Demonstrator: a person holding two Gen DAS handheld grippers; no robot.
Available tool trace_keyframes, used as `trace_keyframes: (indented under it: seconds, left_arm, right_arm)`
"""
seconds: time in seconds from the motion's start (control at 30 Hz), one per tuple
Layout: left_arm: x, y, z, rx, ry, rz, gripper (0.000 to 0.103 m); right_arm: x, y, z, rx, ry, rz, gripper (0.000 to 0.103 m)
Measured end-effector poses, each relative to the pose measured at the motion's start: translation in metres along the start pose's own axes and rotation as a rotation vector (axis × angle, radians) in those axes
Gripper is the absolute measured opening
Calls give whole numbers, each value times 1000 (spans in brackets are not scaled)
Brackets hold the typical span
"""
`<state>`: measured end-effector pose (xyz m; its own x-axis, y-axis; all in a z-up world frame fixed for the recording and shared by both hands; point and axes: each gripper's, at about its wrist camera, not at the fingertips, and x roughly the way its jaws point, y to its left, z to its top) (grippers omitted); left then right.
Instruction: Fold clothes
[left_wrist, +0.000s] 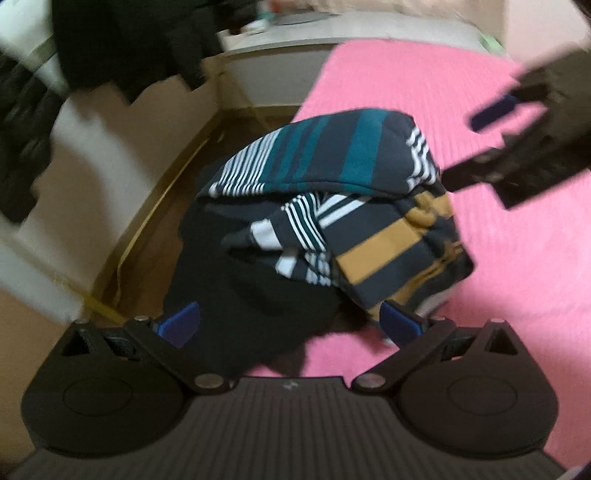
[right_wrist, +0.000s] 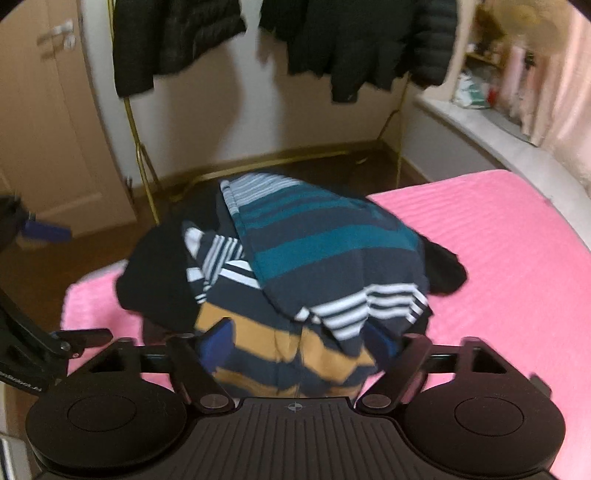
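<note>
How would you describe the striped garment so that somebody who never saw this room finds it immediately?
Look at the pink bed cover that fills the near side of the room. At its corner nearest the floor lies a heap of clothes, and the striped garment is on top. Unlike the plain black garment beside it, it has teal, navy, white and mustard bands.

My left tongs (left_wrist: 290, 325), lower frame: matte black, a ribbed centre plate flanked by two round housings, silver screw heads on the linkage arms, blue pads (left_wrist: 181, 323) on the fingers. My right tongs (right_wrist: 299, 343) match, with a small crosshair mark on the ribbed plate and blue pads (right_wrist: 216, 341) likewise.
</note>
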<state>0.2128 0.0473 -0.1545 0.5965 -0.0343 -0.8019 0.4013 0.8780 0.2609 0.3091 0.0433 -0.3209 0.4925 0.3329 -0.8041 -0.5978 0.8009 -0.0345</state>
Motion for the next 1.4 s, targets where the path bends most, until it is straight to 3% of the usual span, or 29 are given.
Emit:
trace_keyframes:
  seconds: [0.1, 0.23, 0.27, 0.33, 0.37, 0.43, 0.6, 0.73, 0.93, 1.07, 1.23, 1.4]
  left_arm:
    - [31, 7, -1, 93, -22, 3, 102]
    - [57, 14, -7, 124, -14, -1, 102]
    - [59, 14, -8, 128, -17, -2, 102]
    - [59, 14, -8, 139, -39, -1, 102]
    - [57, 13, -7, 146, -64, -3, 102]
    - [53, 10, -4, 173, -107, -4, 102]
    - [40, -2, 16, 258, -214, 26, 102]
    - [13, -22, 30, 302, -312, 28, 102]
    - [-34, -84, 27, 369, -361, -32, 102]
    - [-64, -140, 8, 382, -332, -92, 102]
    - [-93, -213, -21, 420, -280, -155, 102]
    - [-114, -284, -45, 457, -220, -243, 102]
  right_arm:
    - [47, 3, 9, -68, 37, -29, 77]
    - [96, 3, 12, -173, 89, -70, 75]
    - [99, 0, 13, -160, 82, -59, 53]
    - [97, -15, 15, -69, 61, -29, 35]
    - [92, -22, 16, -27, 52, -19, 24]
    - [74, -35, 16, 39, 22, -16, 16]
    - [-2, -86, 1, 311, -87, -8, 15]
    - [-69, -111, -37, 401, -139, -59, 14]
    - [-168, -130, -132, 536, -151, -152, 14]
    - [-232, -131, -205, 632, -117, -193, 14]
    - [-308, -149, -316, 845, -62, -244, 14]
    - [-388, -162, -432, 1038, -1, -403, 14]
